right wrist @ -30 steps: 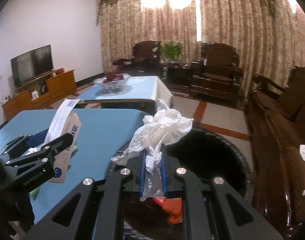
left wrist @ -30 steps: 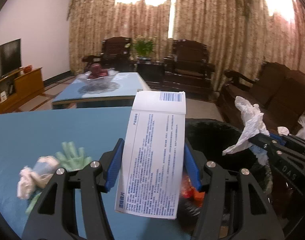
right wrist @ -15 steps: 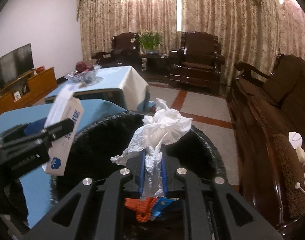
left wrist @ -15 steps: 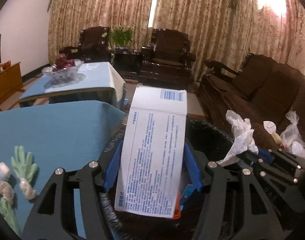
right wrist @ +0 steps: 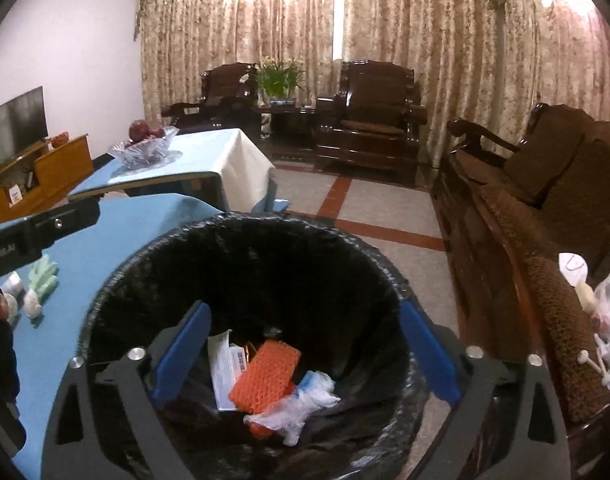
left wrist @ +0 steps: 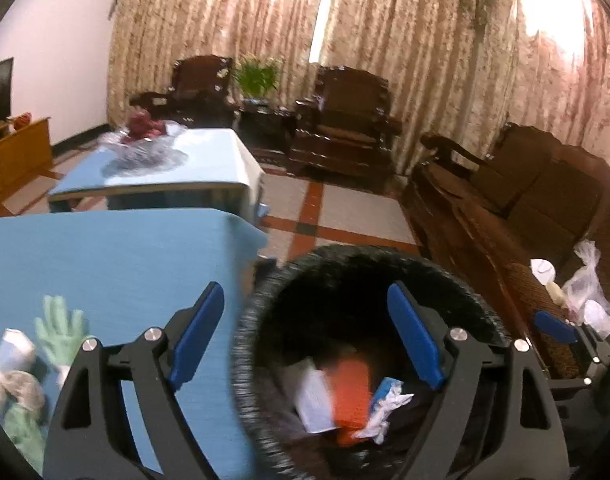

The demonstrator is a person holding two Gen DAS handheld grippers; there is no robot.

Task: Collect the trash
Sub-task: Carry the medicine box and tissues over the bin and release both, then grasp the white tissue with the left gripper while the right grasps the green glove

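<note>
Both grippers have just been opening over the black-lined bin (right wrist: pixel 241 248) and now gape empty: the left gripper (left wrist: pixel 305 336) has let go its white box (left wrist: pixel 315 400), the right gripper (right wrist: pixel 305 352) its crumpled plastic (right wrist: pixel 301 404), both now inside with one orange net (right wrist: pixel 267 376). Left, several scraps (left wrist: pixel 37 356) wait on the blue-clothed table (left wrist: pixel 117 256); two armchairs stand before the curtains.

Blue-clothed table (left wrist: pixel 117 256), green glove (left wrist: pixel 61 332) and what look like crumpled wrappers (left wrist: pixel 9 364) at its near edge
</note>
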